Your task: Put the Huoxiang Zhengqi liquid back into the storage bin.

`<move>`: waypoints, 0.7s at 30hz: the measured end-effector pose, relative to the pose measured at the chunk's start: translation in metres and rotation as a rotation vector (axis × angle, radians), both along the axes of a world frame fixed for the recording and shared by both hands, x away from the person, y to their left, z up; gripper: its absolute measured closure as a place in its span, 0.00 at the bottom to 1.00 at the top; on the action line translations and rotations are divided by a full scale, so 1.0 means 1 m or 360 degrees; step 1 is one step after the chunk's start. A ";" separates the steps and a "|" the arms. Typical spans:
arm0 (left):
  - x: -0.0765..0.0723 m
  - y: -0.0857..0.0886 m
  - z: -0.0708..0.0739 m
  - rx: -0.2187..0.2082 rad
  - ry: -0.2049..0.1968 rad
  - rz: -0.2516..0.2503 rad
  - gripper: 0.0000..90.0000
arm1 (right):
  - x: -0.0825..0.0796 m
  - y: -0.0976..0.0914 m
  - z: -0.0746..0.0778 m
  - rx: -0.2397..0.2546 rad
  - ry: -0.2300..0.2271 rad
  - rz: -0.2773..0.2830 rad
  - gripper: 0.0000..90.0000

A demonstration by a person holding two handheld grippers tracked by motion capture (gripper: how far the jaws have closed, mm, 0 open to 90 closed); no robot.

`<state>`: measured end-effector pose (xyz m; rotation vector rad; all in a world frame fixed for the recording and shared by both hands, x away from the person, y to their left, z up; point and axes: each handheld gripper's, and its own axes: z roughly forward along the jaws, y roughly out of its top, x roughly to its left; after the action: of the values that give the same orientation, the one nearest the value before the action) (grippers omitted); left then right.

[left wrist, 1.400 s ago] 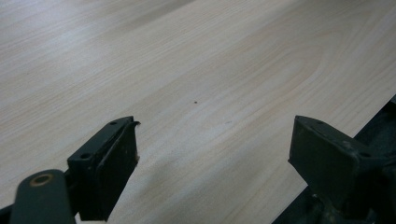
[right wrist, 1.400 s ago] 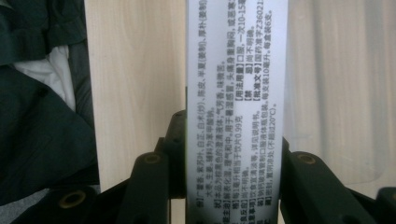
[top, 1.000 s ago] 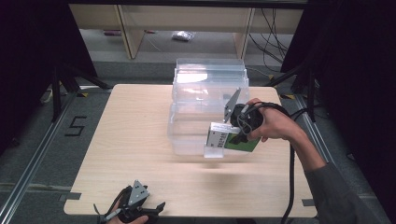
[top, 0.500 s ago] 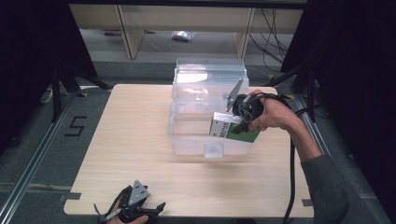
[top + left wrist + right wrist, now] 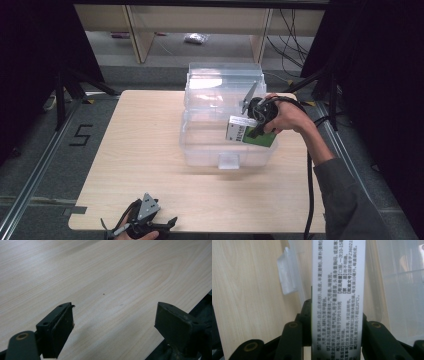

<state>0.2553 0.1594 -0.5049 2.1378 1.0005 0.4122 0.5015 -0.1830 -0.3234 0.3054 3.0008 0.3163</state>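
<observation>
Since the earlier frames the right gripper [image 5: 256, 119] has carried the green-and-white medicine box [image 5: 248, 134] from in front of the clear plastic storage bin [image 5: 227, 120] toward its right side, and the box now hangs over the bin's open lower tray, near its right wall. The jaws are clamped on the box's two broad faces (the right gripper view looks straight along its narrow white side [image 5: 338, 295], printed with small black text), and that view also shows the bin's front latch tab [image 5: 287, 275] off to the left of the box. The bin stands at the far middle of the wooden table [image 5: 145, 150], lid raised behind it. The left gripper [image 5: 145, 222] rests well away from the bin, at the table's near edge, its jaws spread apart over bare wood with nothing between them.
</observation>
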 end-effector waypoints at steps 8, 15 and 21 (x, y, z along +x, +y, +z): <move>-0.001 0.000 0.001 -0.0027 -0.0006 0.0011 0.16 | 0.012 0.001 -0.012 -0.0032 0.0020 -0.0003 0.72; -0.001 0.000 0.001 -0.0025 -0.0007 0.0008 0.16 | 0.014 0.004 -0.019 -0.0061 0.0044 -0.0057 0.72; -0.001 0.001 0.001 -0.0025 -0.0010 0.0000 0.16 | 0.022 0.004 -0.028 -0.0055 0.0047 -0.0019 0.72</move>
<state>0.2544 0.1600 -0.5037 2.1211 0.9968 0.4093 0.5230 -0.1794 -0.3516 0.3269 3.0285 0.2607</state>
